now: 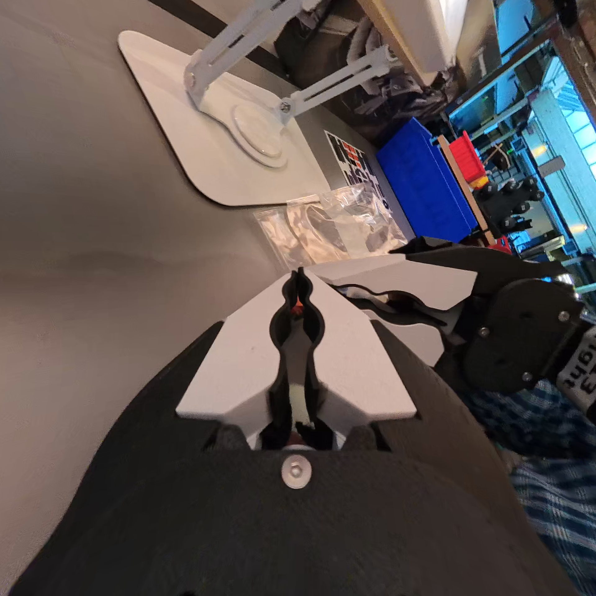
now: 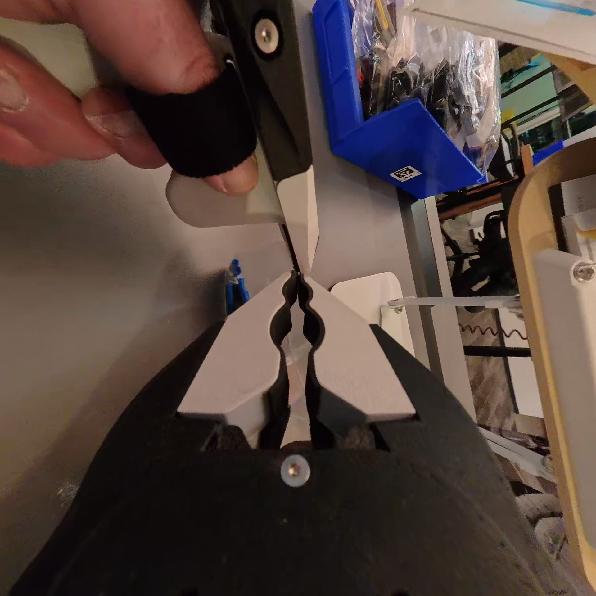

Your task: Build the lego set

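Observation:
My left gripper (image 1: 297,274) is shut, fingertips pressed together, with a small orange-red piece (image 1: 296,310) showing in the gap behind them. My right gripper (image 2: 296,276) is also shut, with clear plastic film of a small parts bag (image 2: 293,356) showing through its gap. The two grippers meet tip to tip. The left gripper (image 2: 296,254) comes down from the top of the right wrist view, held by a hand (image 2: 96,80). Blue lego pieces (image 2: 237,290) in the bag hang beside my right fingers. The right gripper (image 1: 325,274) shows in the left wrist view too.
Clear empty-looking bags (image 1: 325,225) lie on the grey table (image 1: 96,225), near a sticker sheet (image 1: 351,161). A white stand base (image 1: 209,145) sits behind them. A blue bin (image 2: 403,145) holds bags of dark parts (image 2: 425,71). The table edge (image 2: 416,258) is at right. My two grippers' fingertips are within a few centimetres of each other.

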`<state>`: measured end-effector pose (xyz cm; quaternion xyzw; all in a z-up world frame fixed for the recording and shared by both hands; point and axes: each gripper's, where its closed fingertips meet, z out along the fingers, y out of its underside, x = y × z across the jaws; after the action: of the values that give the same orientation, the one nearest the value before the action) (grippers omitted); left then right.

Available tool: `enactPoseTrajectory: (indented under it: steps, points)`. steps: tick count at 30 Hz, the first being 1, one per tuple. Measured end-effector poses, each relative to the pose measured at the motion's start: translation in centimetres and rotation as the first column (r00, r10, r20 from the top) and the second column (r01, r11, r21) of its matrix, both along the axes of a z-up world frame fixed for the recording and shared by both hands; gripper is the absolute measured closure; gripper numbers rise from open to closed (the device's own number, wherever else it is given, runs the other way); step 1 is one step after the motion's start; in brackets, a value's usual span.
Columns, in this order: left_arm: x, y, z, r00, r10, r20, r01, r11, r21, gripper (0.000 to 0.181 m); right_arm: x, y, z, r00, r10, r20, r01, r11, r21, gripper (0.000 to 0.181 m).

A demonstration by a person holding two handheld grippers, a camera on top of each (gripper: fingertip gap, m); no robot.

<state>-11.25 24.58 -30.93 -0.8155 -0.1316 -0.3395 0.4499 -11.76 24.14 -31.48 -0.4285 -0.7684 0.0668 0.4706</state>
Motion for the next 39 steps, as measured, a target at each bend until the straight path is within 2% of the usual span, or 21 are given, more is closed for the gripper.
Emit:
enactPoseTrajectory:
  steps: [1,9,16,31,32,34,35,36,39]
  points:
    - [-0.2,0.2,-0.3,1.0,0.018,0.006,-0.018,1.0,-0.003,0.181,-0.2,0.2,-0.3,1.0,-0.008,0.004,0.008,1.0,-0.001,0.181]
    - [-1.4,1.2,-3.5,0.996,0.084,0.012,-0.083,0.995,-0.057,0.181,-1.2,1.0,-3.3,0.999,-0.027,0.037,0.028,0.999,-0.028,0.181]
    - [-2.0,1.5,-4.1,0.992,0.124,0.025,-0.121,0.988,-0.092,0.181,-1.7,1.3,-3.9,0.999,-0.045,0.02,0.045,0.999,0.013,0.181]
    - [-2.5,1.7,-4.9,0.985,0.173,0.023,-0.168,0.976,-0.135,0.181,-1.5,0.7,-4.1,0.998,-0.062,-0.019,0.061,0.996,-0.068,0.181]
    - [-3.3,1.7,-5.2,0.975,0.223,0.011,-0.219,0.964,-0.15,0.181,-1.5,0.1,-3.8,0.999,-0.035,-0.028,0.033,0.996,-0.083,0.181]
    - [-4.0,2.0,-5.1,0.968,0.24,0.073,-0.226,0.961,-0.159,0.181,-1.5,-1.8,-3.3,0.999,0.006,-0.044,-0.009,0.997,-0.08,0.181]
    - [-3.0,2.0,-5.3,0.982,0.182,0.048,-0.172,0.971,-0.166,0.181,-1.4,-1.7,-4.0,1.0,-0.005,-0.029,0.002,0.996,-0.094,0.181]
    - [-2.7,2.0,-5.1,0.984,0.178,0.004,-0.176,0.973,-0.148,0.181,-1.1,-1.3,-4.3,0.999,-0.017,-0.028,0.014,0.992,-0.129,0.181]
    - [-3.0,2.2,-4.6,0.979,0.199,0.044,-0.193,0.975,-0.113,0.181,-0.6,-0.1,-3.4,0.997,-0.053,-0.048,0.043,0.979,-0.201,0.181]
